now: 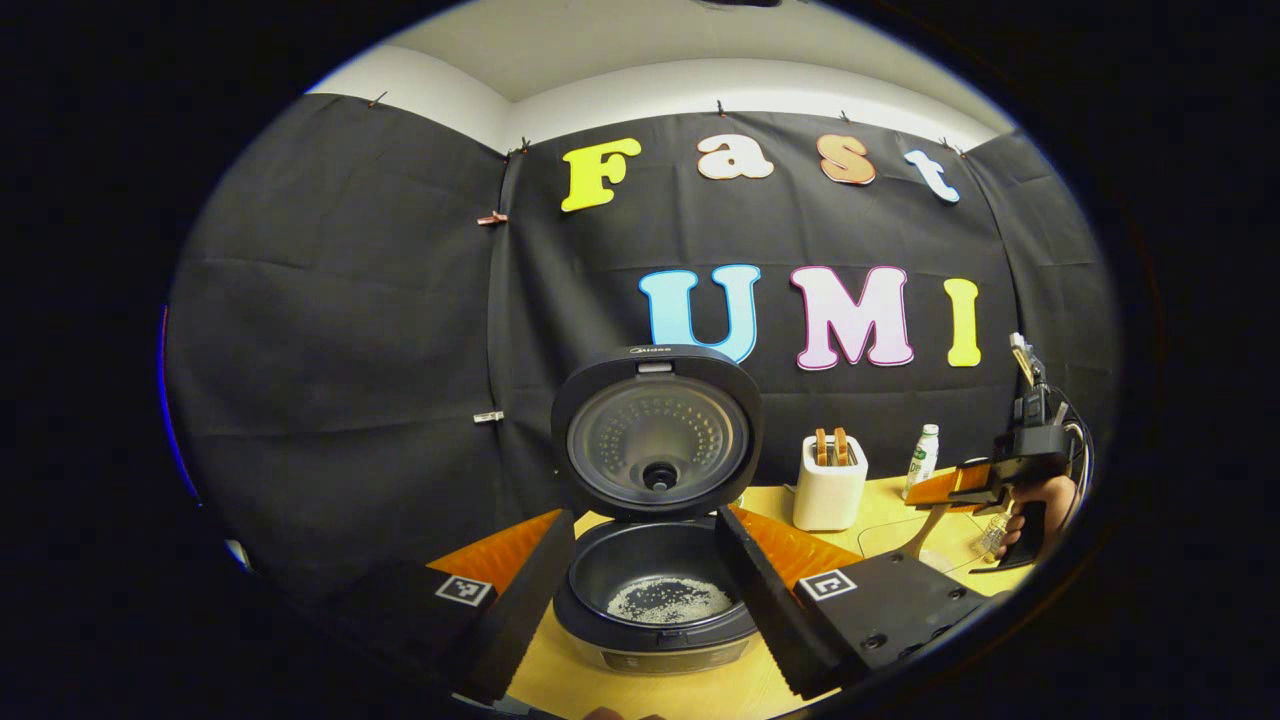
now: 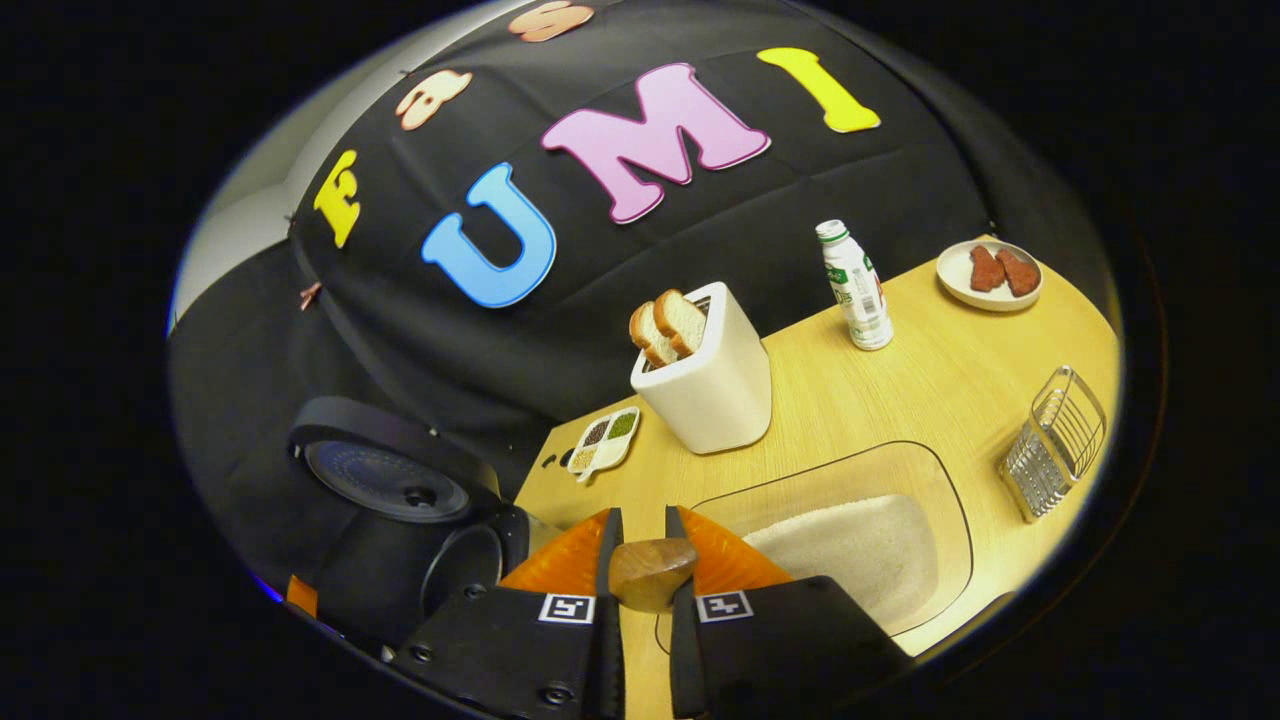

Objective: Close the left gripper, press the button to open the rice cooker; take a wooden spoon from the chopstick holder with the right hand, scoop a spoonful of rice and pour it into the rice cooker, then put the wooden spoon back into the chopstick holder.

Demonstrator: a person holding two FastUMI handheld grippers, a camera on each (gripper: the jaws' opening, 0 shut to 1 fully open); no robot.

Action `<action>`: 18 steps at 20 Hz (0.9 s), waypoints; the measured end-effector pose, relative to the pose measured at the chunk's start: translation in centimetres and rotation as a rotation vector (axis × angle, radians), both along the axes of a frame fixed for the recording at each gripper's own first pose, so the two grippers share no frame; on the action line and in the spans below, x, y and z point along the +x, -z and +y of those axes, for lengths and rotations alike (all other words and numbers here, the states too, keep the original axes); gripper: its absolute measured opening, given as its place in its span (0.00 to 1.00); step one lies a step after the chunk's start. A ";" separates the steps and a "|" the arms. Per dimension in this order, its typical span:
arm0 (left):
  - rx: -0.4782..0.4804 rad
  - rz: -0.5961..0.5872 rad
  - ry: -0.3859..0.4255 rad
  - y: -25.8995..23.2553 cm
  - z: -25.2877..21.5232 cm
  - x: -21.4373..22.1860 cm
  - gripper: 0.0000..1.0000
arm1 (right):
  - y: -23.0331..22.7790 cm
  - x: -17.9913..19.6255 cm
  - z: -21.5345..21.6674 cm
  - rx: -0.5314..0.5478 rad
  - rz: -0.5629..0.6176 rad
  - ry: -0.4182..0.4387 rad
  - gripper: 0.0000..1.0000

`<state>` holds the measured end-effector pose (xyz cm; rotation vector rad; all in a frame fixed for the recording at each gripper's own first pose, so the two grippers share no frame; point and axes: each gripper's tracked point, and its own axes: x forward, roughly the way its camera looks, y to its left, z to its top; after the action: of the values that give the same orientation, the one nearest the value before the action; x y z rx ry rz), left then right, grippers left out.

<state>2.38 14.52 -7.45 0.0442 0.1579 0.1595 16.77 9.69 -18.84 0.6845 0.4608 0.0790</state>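
**Spoon held, cooker open**

The right gripper point(image 2: 640, 590) pinches the wooden spoon point(image 2: 652, 572) above the rice tray point(image 2: 850, 545). The left gripper point(image 1: 645, 590) is spread wide before the open rice cooker point(image 1: 655, 520), rice grains in its pot, "Midea" on its lid. Behind stands the chopstick holder point(image 2: 1055, 442).

Staged kitchen booth: black cloth wall point(image 1: 350, 330), wooden table point(image 2: 900, 400), toaster point(image 2: 705, 385), rice cooker point(image 1: 655, 590).
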 end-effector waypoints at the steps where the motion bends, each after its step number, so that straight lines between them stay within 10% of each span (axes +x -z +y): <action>1: 0.005 -0.001 0.004 -0.1 -0.1 0.0 0.96 | 0.0 -0.1 -0.4 0.023 -0.001 0.017 0.22; 18: 0.018 -0.029 0.037 -1.6 -1.8 -0.4 0.95 | -4.8 -1.7 -3.3 0.186 -0.103 0.111 0.22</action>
<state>1.96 12.77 -5.82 0.0622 0.1268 0.1249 15.12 6.38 -14.00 0.8828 0.3183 0.0524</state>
